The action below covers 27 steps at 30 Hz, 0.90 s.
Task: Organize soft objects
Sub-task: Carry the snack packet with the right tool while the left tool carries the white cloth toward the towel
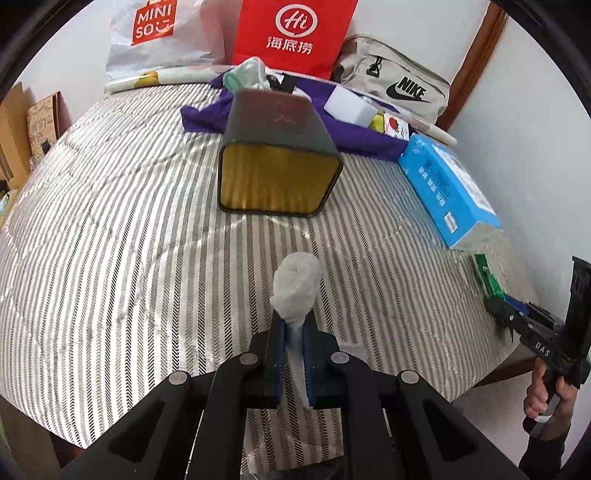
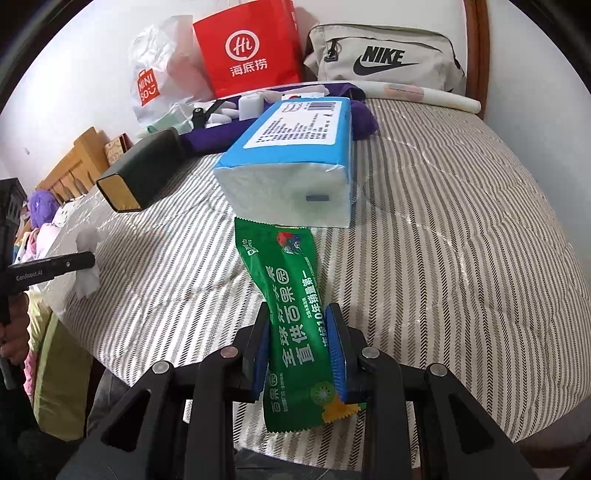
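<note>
White tissue (image 1: 297, 280), crumpled into a soft wad with a twisted tail, was clamped between the jaws of the left gripper (image 1: 294, 341) — the wad stuck out past the fingertips and hung just above the striped bed cover (image 1: 110, 236). Its surface looked wrinkled and matt, a little grey in the folds.

The right gripper (image 2: 301, 332) was closed on a green snack packet (image 2: 295, 310), a long flat wrapper with white Chinese letters and a fruit picture at each end. The blue pads (image 2: 338, 354) pressed its two sides, so the packet bent slightly between them. Its far end lay close to the blue tissue pack (image 2: 291, 155), which rested on the bed with its white open end toward the camera.

A dark box (image 1: 279, 147) with a yellow inside lay on its side near the middle of the bed, its open mouth facing the left gripper. Behind it there was a purple cloth (image 1: 343, 129) with small things on it, and farther back — against the wall — a red paper bag (image 1: 291, 33), a white plastic bag (image 1: 159, 33) and a grey Nike bag (image 1: 399, 79).
</note>
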Motion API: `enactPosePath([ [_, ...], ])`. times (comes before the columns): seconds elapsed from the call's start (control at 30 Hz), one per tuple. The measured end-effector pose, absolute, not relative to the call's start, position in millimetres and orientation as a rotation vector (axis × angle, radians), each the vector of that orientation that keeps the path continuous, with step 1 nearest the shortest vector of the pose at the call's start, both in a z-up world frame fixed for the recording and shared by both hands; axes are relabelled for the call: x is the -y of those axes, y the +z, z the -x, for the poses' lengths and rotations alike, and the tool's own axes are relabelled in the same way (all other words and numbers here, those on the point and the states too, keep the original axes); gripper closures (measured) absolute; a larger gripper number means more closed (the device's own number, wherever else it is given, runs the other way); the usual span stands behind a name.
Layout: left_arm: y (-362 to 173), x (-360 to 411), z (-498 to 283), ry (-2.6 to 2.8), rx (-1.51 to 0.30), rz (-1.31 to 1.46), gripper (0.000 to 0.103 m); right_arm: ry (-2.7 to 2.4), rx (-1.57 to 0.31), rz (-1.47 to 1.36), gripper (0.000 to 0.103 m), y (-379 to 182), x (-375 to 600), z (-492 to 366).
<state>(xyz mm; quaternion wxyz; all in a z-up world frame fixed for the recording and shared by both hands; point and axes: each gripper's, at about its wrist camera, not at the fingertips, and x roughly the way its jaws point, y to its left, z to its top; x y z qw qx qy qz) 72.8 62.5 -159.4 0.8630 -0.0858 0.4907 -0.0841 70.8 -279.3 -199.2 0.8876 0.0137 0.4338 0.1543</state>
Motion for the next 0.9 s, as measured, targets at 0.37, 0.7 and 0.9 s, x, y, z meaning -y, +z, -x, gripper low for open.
enactPosePath([
  [0.37, -123, -66, -78, -0.161, -0.973, 0.193, 0.094, 0.380, -0.864, -0.023, 0.075, -163, 269, -67],
  [0.7, -97, -77, -94, -0.140, -0.935, 0.210, 0.094, 0.420, -0.823, -0.054, 0.075, -130, 275, -81],
  [0.9, -81, -80, -112, -0.133, -0.908, 0.221, 0.094, 0.422, -0.795, -0.038, 0.075, -111, 277, -100],
])
